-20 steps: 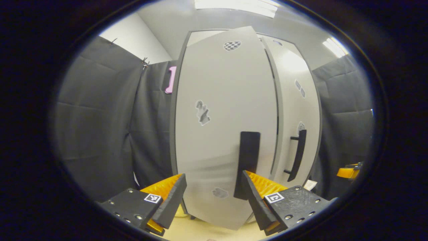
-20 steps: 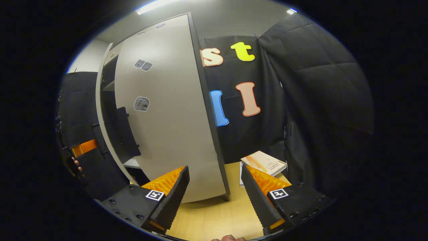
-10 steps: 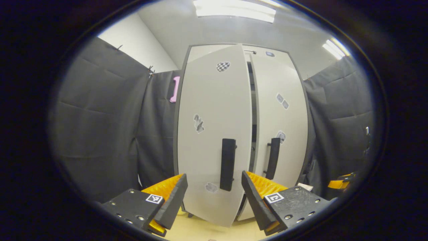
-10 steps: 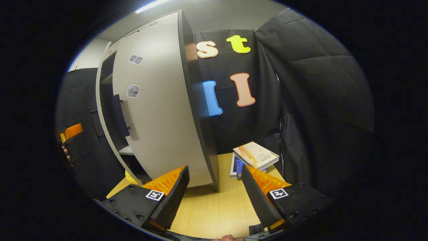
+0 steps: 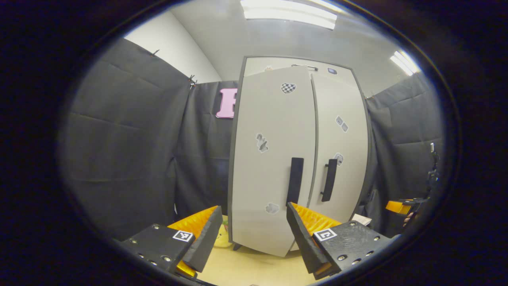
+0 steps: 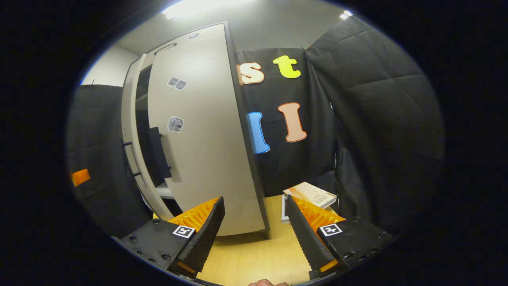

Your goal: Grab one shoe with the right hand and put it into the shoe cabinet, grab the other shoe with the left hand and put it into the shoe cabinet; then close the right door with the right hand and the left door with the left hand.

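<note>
Your left tool stood wide open with nothing between its fingers, touching nothing and held back from the shoe cabinet. Your right tool was just as wide open and empty, hovering over the wooden floor in front of the cabinet's right corner. In the left gripper view you faced the cabinet head on: the left door stood slightly ajar, its lower edge swung out toward you, while the right door lay close to flush with the frame. Each door carried a dark vertical handle, the left handle just beside the right handle at the middle seam, and both fronts bore small stickers. A small yellowish thing sat on the floor at the cabinet's left foot, too small to identify. At the far right edge of that view your other tool appeared with part of a hand. The right gripper view gave you what the front view could not: a dark gap between the two doors with a shelf edge inside, and a stack of books on the floor to the right of the cabinet, against the black cloth. The shoes could not be made out in either view.
</note>
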Available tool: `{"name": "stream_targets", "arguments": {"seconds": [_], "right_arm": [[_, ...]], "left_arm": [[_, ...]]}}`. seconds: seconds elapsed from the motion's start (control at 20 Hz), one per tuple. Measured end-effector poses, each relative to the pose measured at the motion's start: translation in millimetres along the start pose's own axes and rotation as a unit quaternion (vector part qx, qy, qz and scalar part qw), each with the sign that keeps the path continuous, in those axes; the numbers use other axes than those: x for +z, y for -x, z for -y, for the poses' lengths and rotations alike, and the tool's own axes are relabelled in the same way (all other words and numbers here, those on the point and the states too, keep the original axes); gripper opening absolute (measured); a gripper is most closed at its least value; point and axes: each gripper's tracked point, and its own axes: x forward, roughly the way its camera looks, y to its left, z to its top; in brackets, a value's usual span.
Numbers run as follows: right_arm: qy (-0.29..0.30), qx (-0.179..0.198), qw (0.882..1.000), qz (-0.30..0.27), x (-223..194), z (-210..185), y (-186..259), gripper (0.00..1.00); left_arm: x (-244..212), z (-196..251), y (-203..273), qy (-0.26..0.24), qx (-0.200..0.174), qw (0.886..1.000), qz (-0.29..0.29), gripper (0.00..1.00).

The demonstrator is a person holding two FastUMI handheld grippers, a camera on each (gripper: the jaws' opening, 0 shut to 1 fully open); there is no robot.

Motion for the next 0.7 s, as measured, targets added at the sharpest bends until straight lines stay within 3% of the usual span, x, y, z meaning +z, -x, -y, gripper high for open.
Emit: {"name": "stream_targets", "arguments": {"seconds": [0.4,0.7], "right_arm": [[0.038,-0.010,0.999,-0.006,-19,-31,28,0.98],[0.055,-0.030,0.998,-0.014,-34,-25,57,0.98]], "left_arm": [[-33,-10,18,0.004,-0.038,0.999,-0.007,0.94],[-58,-12,24,0.017,-0.055,0.998,-0.028,0.94]]}}
